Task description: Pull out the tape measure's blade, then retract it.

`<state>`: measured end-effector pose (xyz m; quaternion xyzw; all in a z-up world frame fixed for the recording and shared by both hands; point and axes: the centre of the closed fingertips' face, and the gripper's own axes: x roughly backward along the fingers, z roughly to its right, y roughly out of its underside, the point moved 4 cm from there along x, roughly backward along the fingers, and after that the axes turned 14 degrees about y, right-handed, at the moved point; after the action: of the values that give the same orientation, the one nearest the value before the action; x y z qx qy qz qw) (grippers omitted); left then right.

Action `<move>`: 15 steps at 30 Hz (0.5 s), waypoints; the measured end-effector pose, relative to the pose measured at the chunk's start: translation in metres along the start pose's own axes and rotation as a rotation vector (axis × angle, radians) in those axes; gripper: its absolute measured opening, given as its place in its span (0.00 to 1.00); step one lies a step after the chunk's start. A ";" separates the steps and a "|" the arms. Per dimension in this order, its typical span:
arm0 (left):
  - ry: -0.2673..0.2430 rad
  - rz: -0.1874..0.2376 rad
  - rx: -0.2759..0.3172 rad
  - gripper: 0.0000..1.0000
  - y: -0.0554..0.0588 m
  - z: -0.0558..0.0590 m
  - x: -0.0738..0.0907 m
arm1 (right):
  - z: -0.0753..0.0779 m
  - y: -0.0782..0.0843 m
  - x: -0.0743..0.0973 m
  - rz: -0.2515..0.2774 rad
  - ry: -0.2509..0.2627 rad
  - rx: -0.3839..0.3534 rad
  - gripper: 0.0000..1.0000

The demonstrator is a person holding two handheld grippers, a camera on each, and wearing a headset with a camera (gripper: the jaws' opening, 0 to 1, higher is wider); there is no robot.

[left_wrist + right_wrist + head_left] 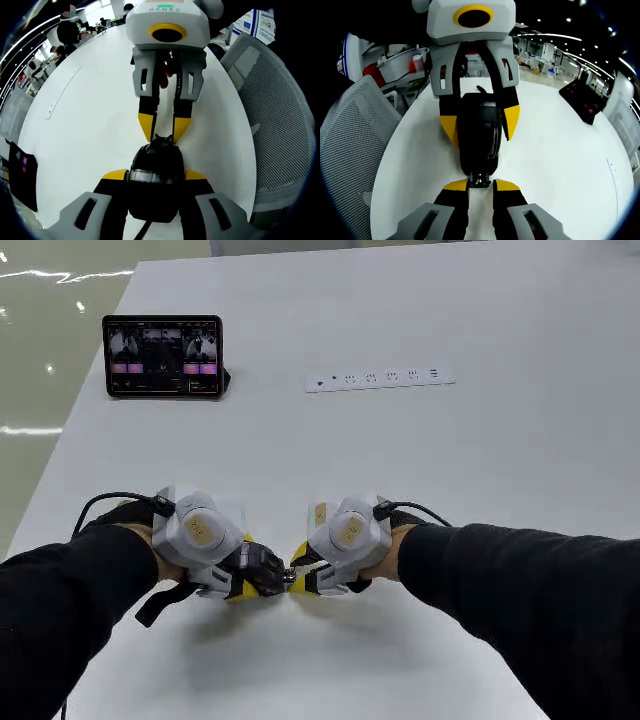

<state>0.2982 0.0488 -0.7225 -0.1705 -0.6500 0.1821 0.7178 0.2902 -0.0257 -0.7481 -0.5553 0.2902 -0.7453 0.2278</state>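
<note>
Spreading wide under both hands, the white counter [420,460] carries the work at its near edge. A grey mesh chair [280,115] stands beside the counter. The person's black sleeves [60,610] come in from both lower corners of the head view. Far back on the left, a dark tablet [163,355] stands propped with its screen lit, and a white power strip [380,378] lies flat to its right, well apart from the hands. The two grippers meet tip to tip near the front of the counter, facing each other. The left gripper [155,175] has its jaws clamped on the sides of the black tape measure [262,568], which sits between the yellow tips just above the counter; I cannot tell whether it touches the surface. The right gripper [481,186] points straight at the tape measure's front, its jaws drawn close together and pinched on the small metal hook [479,179] at the end of the blade. The hook sits close against the case, so the right gripper's yellow tips lie just beside the tape measure's front.
</note>
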 end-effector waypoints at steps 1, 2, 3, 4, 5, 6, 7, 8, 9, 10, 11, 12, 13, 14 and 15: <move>0.002 0.004 0.002 0.35 0.000 0.000 0.000 | -0.002 0.000 0.000 -0.002 -0.016 0.006 0.12; 0.002 0.006 0.003 0.35 0.000 0.000 0.000 | -0.001 0.000 -0.001 -0.003 -0.010 0.016 0.12; 0.003 0.008 0.004 0.35 0.000 0.000 0.000 | -0.001 0.000 -0.001 -0.004 -0.012 0.016 0.12; 0.003 0.007 0.002 0.35 0.000 0.000 -0.001 | -0.001 -0.001 -0.002 -0.007 -0.014 0.015 0.12; 0.003 0.007 0.002 0.35 0.000 0.000 -0.001 | -0.001 -0.001 -0.002 -0.008 -0.015 0.015 0.12; 0.002 0.007 0.001 0.35 -0.001 0.001 -0.001 | -0.001 -0.001 -0.003 -0.012 -0.015 -0.002 0.12; 0.002 0.006 -0.001 0.35 -0.001 0.001 -0.001 | -0.001 -0.002 -0.003 -0.015 -0.017 -0.005 0.12; 0.002 0.005 -0.001 0.35 -0.001 0.000 -0.001 | -0.001 -0.002 -0.003 -0.018 -0.019 -0.002 0.12; 0.003 0.005 -0.001 0.35 -0.001 0.000 -0.001 | -0.001 -0.003 -0.004 -0.028 -0.022 0.001 0.12; 0.004 0.005 -0.001 0.35 -0.001 0.000 -0.001 | -0.002 -0.003 -0.005 -0.041 -0.018 -0.042 0.13; 0.004 0.004 -0.002 0.35 -0.001 0.000 -0.001 | 0.000 -0.002 -0.005 -0.066 -0.012 -0.012 0.12; 0.004 0.004 -0.003 0.35 -0.001 0.000 -0.001 | -0.002 -0.005 -0.008 -0.058 -0.022 -0.013 0.12; 0.003 0.004 -0.003 0.35 -0.001 0.000 -0.001 | -0.001 -0.005 -0.008 -0.063 -0.024 -0.010 0.12; 0.003 0.004 -0.002 0.35 -0.001 0.000 -0.001 | -0.002 -0.005 -0.008 -0.066 -0.027 -0.010 0.12; 0.004 0.003 -0.002 0.35 -0.001 0.000 -0.001 | -0.002 -0.004 -0.007 -0.067 -0.026 -0.010 0.12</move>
<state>0.2978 0.0476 -0.7233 -0.1729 -0.6483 0.1822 0.7188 0.2901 -0.0176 -0.7510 -0.5754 0.2723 -0.7438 0.2038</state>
